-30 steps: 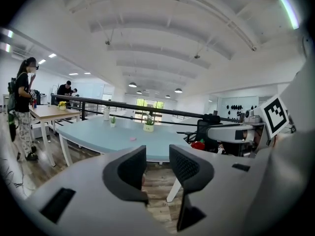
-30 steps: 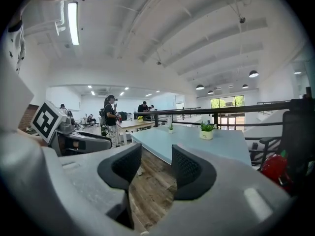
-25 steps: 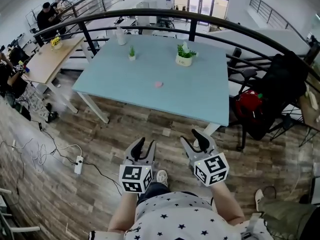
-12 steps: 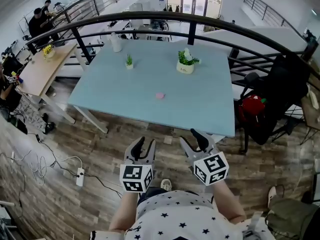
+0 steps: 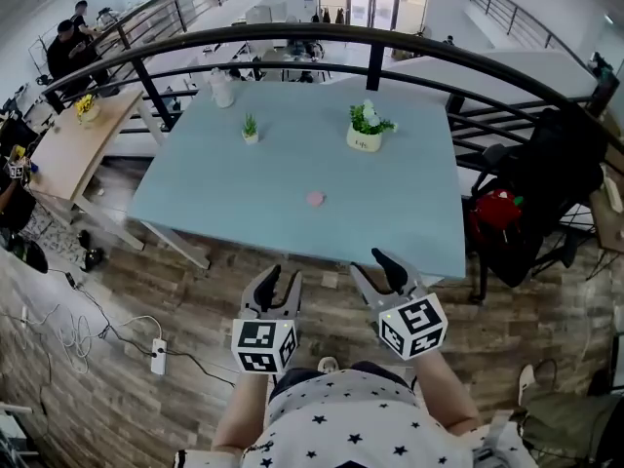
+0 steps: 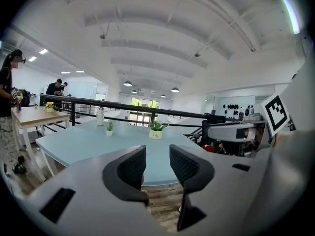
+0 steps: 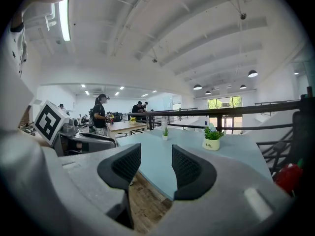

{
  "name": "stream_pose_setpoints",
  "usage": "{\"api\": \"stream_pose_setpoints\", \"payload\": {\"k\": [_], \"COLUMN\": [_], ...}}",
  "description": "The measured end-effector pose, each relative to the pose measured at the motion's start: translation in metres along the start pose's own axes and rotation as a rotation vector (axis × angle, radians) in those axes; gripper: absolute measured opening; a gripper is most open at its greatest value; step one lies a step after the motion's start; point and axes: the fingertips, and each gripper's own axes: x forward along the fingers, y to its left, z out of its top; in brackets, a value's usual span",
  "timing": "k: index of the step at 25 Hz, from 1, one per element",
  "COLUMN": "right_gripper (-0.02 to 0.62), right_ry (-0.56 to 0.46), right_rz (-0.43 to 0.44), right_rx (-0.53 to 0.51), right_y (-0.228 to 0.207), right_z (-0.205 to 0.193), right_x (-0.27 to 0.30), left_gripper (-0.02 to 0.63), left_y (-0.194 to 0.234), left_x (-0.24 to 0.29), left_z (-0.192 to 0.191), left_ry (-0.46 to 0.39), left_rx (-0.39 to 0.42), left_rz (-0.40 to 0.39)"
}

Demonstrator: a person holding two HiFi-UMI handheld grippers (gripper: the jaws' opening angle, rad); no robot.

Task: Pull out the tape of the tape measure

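Approach is the step in hand: you stand short of the light blue rectangular table (image 5: 244, 183), with both grippers in front of you. On your left, the white power strip (image 5: 157, 356) and its dark cables lie on the wooden floor, so keep your feet away from them. The left gripper (image 5: 283, 279) has its grey jaws about half apart, with only air between them. The small pink round object (image 5: 314, 199), which I judge to be the tape measure, lies alone on the table, a little in from the near edge and well apart from both potted plants. Come square to that edge, so one gripper can hold the case and the other the tape end. The right gripper (image 5: 375, 269) is likewise part open and empty. On the right, the black office chair (image 5: 546, 164) with the red bag stands near the table corner, so the tape has more free room toward the left.
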Motion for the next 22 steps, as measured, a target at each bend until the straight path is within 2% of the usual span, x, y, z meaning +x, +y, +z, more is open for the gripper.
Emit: {"api": "stream_pose_setpoints", "payload": {"k": [12,22], "right_gripper": [0.179,0.179], "right_ry": [0.036,0.045], "right_rz": [-0.021,-0.002], "right_rx": [0.015,0.021], "right_y": [-0.026,-0.060], "right_z": [-0.008,-0.005], "right_x": [0.030,0.087], "left_gripper": [0.144,0.144], "left_y": [0.023,0.047], "left_x": [0.026,0.080], "left_z": [-0.008,-0.007], "left_ry": [0.039,0.060], "left_rx": [-0.007,-0.029], "left_rz": [-0.008,-0.009]}}
